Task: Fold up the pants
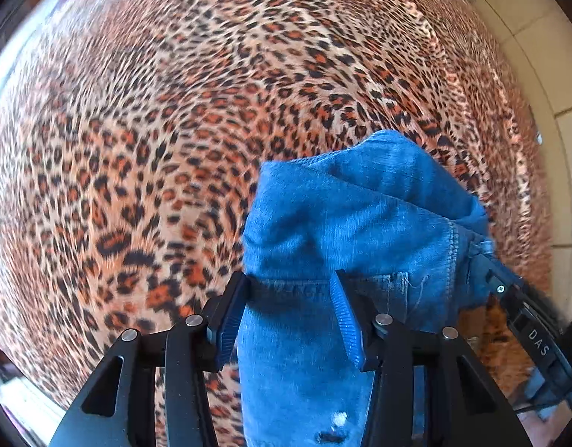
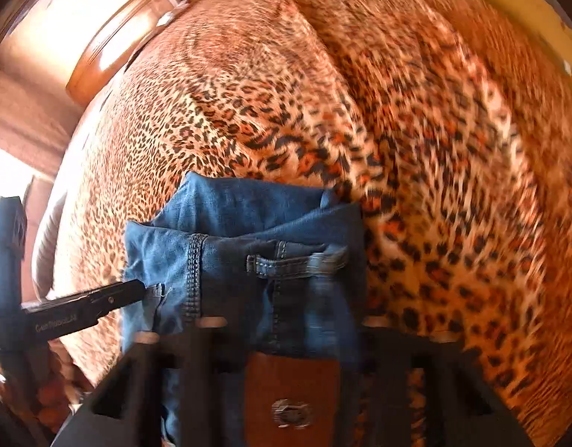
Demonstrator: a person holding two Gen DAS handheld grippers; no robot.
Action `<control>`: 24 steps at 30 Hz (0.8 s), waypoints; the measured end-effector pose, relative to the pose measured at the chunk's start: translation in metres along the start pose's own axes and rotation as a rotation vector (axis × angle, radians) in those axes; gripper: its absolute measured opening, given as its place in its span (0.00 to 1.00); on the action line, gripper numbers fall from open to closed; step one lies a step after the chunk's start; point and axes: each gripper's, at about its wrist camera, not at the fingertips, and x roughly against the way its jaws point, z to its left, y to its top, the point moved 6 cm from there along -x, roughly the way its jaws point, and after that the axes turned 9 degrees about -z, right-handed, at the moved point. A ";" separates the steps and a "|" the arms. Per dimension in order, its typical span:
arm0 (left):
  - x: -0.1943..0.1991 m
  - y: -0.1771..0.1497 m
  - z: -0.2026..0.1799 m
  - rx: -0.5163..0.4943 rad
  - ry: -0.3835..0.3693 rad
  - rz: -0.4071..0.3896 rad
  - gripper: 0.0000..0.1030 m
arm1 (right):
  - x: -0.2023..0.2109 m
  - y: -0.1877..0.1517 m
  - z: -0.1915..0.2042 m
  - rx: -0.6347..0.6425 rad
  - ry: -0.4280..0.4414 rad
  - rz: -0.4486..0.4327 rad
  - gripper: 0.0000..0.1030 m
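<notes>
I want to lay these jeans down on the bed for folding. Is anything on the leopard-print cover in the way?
Nothing visible. The jeans hang from both grippers, left gripper and right gripper, and the leopard-print cover ahead of them shows only bare fabric in both views.

Bedroom: leopard-print bedspread (image 1: 174,130), wood headboard (image 2: 114,56)

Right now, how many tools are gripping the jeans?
2. The left tool clamps the denim in the left wrist view; the right tool holds the jeans near the waistband with its brown patch, above the leopard-print cover.
</notes>
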 end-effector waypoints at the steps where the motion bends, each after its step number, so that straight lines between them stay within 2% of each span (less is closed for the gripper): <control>1: -0.002 0.002 -0.001 -0.017 0.023 -0.001 0.46 | -0.004 -0.001 -0.003 0.017 -0.022 0.013 0.25; 2: -0.002 0.003 -0.001 -0.024 0.028 0.008 0.46 | -0.009 -0.004 -0.009 0.038 -0.061 0.036 0.22; 4: 0.009 0.003 0.002 -0.024 -0.001 0.009 0.44 | -0.008 -0.003 -0.017 0.036 -0.091 0.056 0.30; 5: 0.015 0.002 0.005 -0.026 -0.014 0.007 0.44 | -0.002 -0.001 -0.018 0.008 -0.070 0.050 0.32; 7: 0.031 -0.006 0.018 -0.024 -0.044 -0.008 0.44 | 0.024 -0.001 -0.015 -0.045 0.035 0.018 0.34; 8: 0.037 -0.013 0.025 -0.015 -0.059 -0.006 0.44 | 0.038 -0.006 -0.009 -0.050 0.090 0.011 0.40; 10: 0.042 -0.035 0.038 0.027 -0.089 0.026 0.45 | 0.059 -0.022 -0.002 -0.026 0.129 0.004 0.48; 12: 0.037 -0.061 0.040 0.039 -0.117 0.078 0.44 | 0.067 -0.047 0.008 -0.003 0.150 0.025 0.48; 14: 0.028 -0.078 0.038 -0.005 -0.077 0.084 0.44 | 0.066 -0.067 0.014 0.022 0.163 0.042 0.48; 16: 0.021 -0.086 0.036 -0.026 -0.044 0.052 0.45 | 0.053 -0.092 0.017 0.082 0.117 0.090 0.47; 18: 0.024 -0.085 0.033 -0.059 -0.019 0.023 0.45 | 0.043 -0.103 0.014 0.086 0.096 0.116 0.48; 20: 0.031 -0.082 0.035 -0.076 -0.025 0.028 0.44 | 0.048 -0.101 0.011 0.089 0.081 0.113 0.48; 22: 0.039 -0.081 0.040 -0.061 -0.040 0.035 0.44 | 0.060 -0.093 0.001 0.014 0.119 0.099 0.48; 23: 0.041 -0.079 0.044 -0.049 -0.045 0.031 0.44 | 0.067 -0.088 -0.007 -0.021 0.132 0.078 0.50; 24: 0.046 -0.072 0.046 -0.032 -0.049 0.023 0.44 | 0.074 -0.083 -0.016 -0.057 0.143 0.063 0.56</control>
